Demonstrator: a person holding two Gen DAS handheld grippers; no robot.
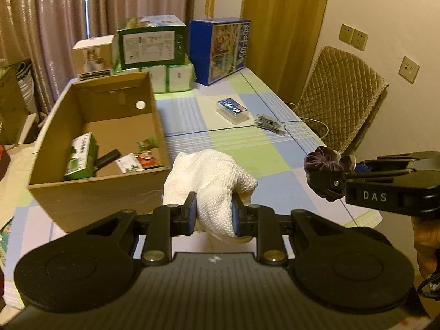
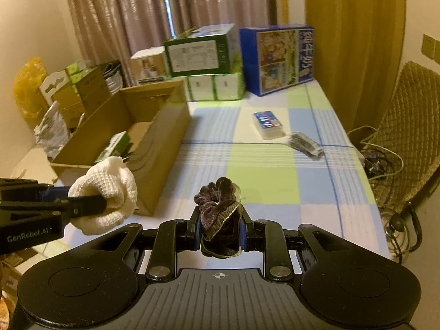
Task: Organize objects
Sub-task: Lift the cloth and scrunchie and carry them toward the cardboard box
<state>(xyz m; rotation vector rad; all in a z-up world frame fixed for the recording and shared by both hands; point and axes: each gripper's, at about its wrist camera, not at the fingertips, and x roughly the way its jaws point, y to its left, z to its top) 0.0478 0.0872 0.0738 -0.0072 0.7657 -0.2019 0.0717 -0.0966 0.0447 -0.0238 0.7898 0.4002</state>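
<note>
While your left claw clamps the white cloth and your right claw grips the dark scrunchie, both above the tabletop, the open box lies ahead-left, nearer your left.

Home room, drawn curtains, checked tablecloth, padded chair, stacked boxes
</note>
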